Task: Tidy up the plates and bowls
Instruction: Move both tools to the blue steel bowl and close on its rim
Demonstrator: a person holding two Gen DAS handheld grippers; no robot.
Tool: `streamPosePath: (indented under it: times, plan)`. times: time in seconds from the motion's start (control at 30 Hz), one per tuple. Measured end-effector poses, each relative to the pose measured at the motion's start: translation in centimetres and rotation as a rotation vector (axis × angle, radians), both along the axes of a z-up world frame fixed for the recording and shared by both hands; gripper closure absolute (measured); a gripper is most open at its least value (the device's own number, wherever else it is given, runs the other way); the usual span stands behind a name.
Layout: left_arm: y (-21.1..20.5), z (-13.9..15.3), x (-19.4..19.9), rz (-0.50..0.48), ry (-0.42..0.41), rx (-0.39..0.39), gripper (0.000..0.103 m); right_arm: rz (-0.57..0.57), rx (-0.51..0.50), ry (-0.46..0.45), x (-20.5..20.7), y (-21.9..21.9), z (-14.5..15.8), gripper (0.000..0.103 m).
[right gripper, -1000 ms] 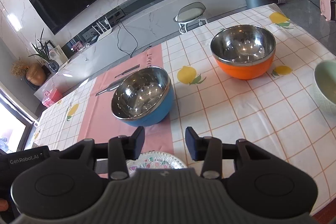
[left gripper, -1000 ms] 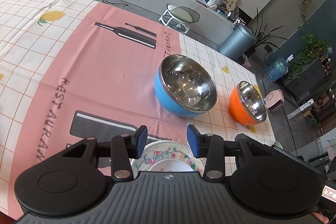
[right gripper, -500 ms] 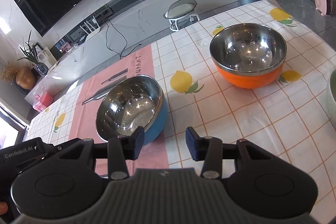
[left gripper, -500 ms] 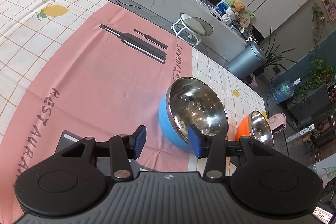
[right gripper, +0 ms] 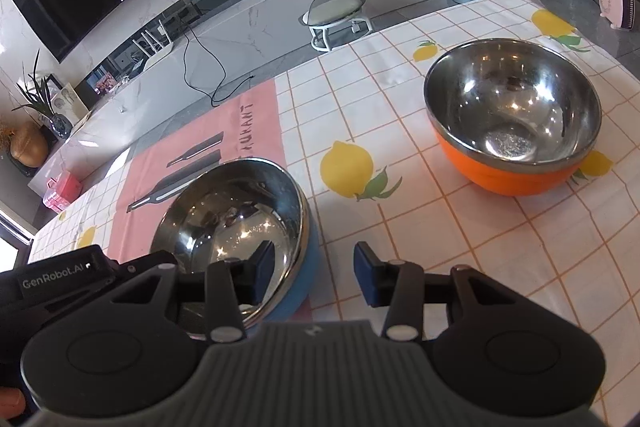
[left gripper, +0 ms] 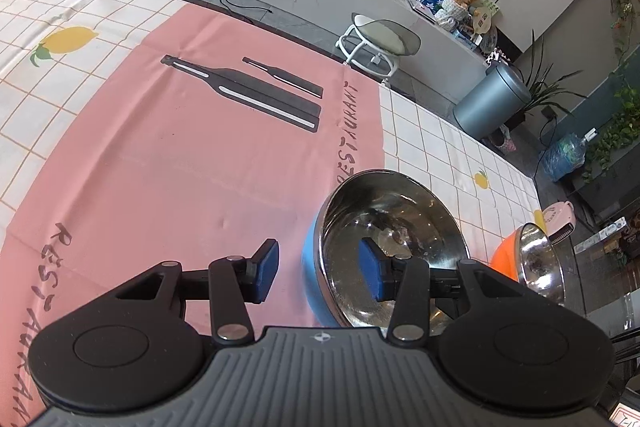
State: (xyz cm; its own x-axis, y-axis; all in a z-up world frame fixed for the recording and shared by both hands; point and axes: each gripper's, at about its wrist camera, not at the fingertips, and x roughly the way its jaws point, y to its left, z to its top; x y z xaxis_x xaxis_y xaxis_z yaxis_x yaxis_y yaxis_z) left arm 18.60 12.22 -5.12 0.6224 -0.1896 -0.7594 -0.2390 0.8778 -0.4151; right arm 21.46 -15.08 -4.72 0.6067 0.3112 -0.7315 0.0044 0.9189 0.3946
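Observation:
A blue bowl [left gripper: 400, 227] with a shiny steel inside stands at the pink mat's right edge. My left gripper [left gripper: 319, 273] is open and straddles the bowl's left rim, one blue pad inside and one outside, neither pressing. In the right wrist view the same blue bowl [right gripper: 224, 215] sits low at the left. My right gripper [right gripper: 315, 273] is open astride its right rim, the left pad inside. An orange bowl [right gripper: 512, 131], also steel inside, stands apart at the right; the left wrist view shows this orange bowl [left gripper: 532, 263] just beyond the blue one.
A pink placemat [left gripper: 200, 155] with printed knives lies on the lemon-check tablecloth [right gripper: 440, 227]. The left gripper's black body [right gripper: 60, 273] shows beside the blue bowl. Past the table's far edge stand a white stool [left gripper: 376, 43] and a grey bin [left gripper: 492, 99].
Both grippers moved forward and down to the blue bowl and now straddle its rim. The floral plate seen below them a second ago has dropped out of view.

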Motion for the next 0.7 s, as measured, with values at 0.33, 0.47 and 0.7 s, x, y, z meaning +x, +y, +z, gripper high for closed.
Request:
streamPosePath:
  times: [0.33, 0.47, 0.7]
  plan:
    - [-1.1, -0.3, 1.3, -0.048, 0.014, 0.057, 0.078, 0.008, -0.027, -0.004, 1.1, 0.5, -0.6, 0.079]
    - [-1.3, -0.2, 1.4, -0.061, 0.019, 0.079, 0.086, 0.016, -0.057, -0.023, 1.0, 1.2, -0.2, 0.092]
    - [-1.7, 0.7, 0.6, -0.067, 0.005, 0.095, 0.091, 0.002, -0.056, -0.03, 0.6, 0.9, 0.1, 0.094]
